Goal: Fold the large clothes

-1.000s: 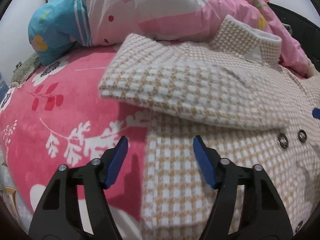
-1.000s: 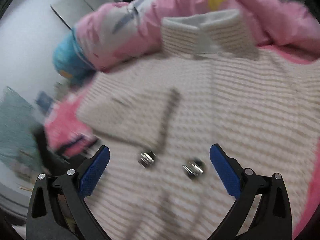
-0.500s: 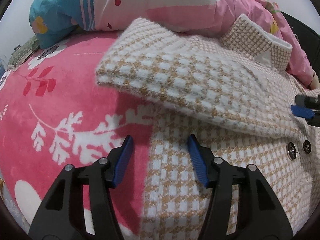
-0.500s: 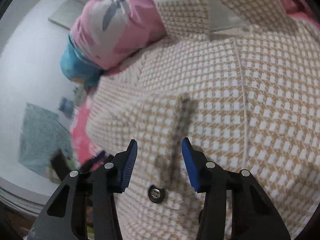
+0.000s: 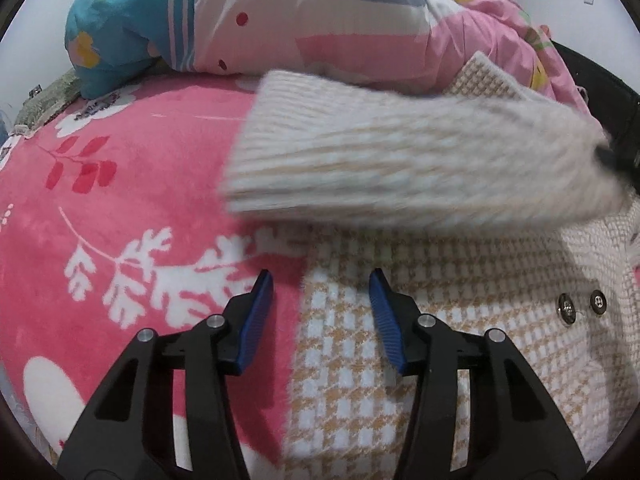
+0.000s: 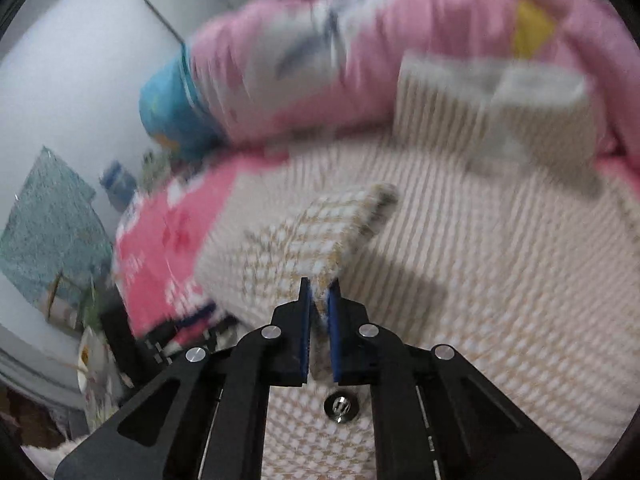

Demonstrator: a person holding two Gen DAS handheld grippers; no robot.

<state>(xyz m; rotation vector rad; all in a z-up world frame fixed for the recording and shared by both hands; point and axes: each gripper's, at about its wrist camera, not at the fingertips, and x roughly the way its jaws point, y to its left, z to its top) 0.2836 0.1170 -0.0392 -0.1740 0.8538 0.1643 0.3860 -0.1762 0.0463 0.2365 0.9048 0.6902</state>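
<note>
Since a second ago the right gripper has gone from wide open over the buttons to pinched tight on the cuff end of the sleeve, and the sleeve, which lay flat across the coat, now rises off it. Seen from the left wrist, that sleeve is a blurred pale band across the middle of the frame, its free edge at centre left and its far end running toward the right gripper's dark tip at the right edge. Below it the houndstooth coat lies spread on the pink floral blanket, filling the lower right of the frame, with its collar showing at upper right against the pink quilt heaped along the top. Two metal buttons sit on the coat near the right edge. At the bottom centre, the left gripper hovers with its blue pads about half apart and closing; the coat's left edge runs between them, but the pads press on nothing. From the right wrist the coat covers the lower right, the blanket shows at centre left, and one button lies just under the closed jaws. Much of this view is smeared with motion.
</note>
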